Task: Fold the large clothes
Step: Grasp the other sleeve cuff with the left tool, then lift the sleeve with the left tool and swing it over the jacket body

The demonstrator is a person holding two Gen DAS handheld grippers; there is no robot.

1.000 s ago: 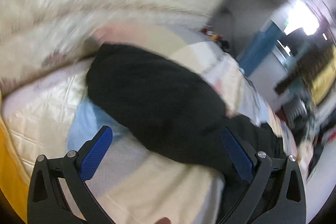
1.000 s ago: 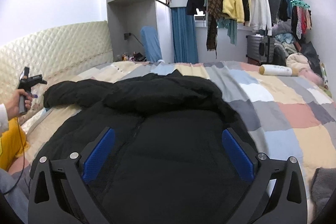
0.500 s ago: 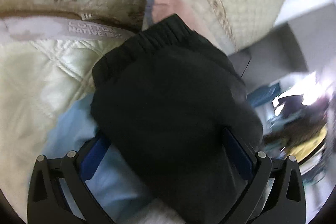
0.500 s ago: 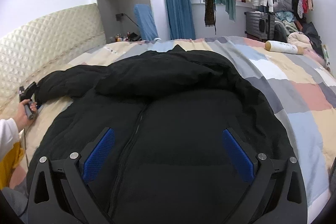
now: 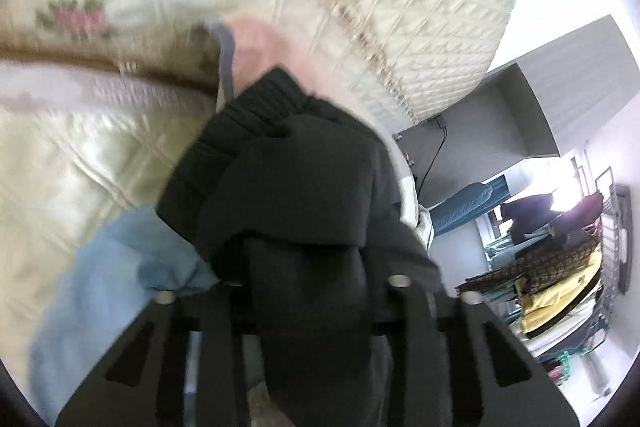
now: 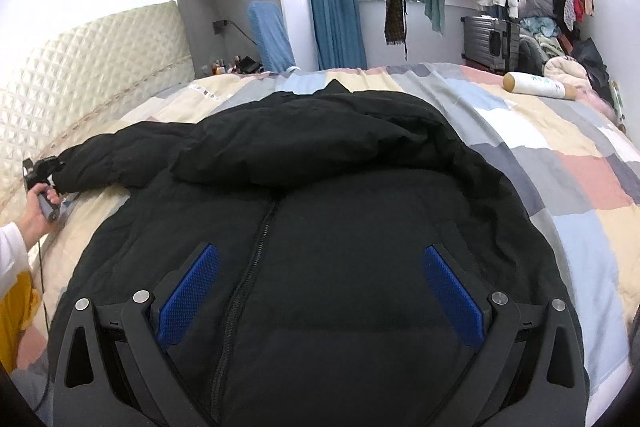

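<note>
Left wrist view first: the left hand-held gripper [image 5: 308,291] looks clamped onto the sleeve cuff [image 5: 256,115] of the black puffer jacket [image 5: 304,195], fingers pulled in with padded fabric bunched between them, right by the quilted headboard [image 5: 420,7]. Pads are buried, so I'm judging by finger spacing.

Right wrist view: the jacket [image 6: 340,227] lies spread front-up on the patchwork bed [image 6: 580,195], zipper [image 6: 256,247] running down the middle. The right hand-held gripper [image 6: 316,291] is wide open above the lower front, gripping nothing. I'd guess it's bulky but light, soft and slippery, so cuffs and hem are the best places to grab.
</note>
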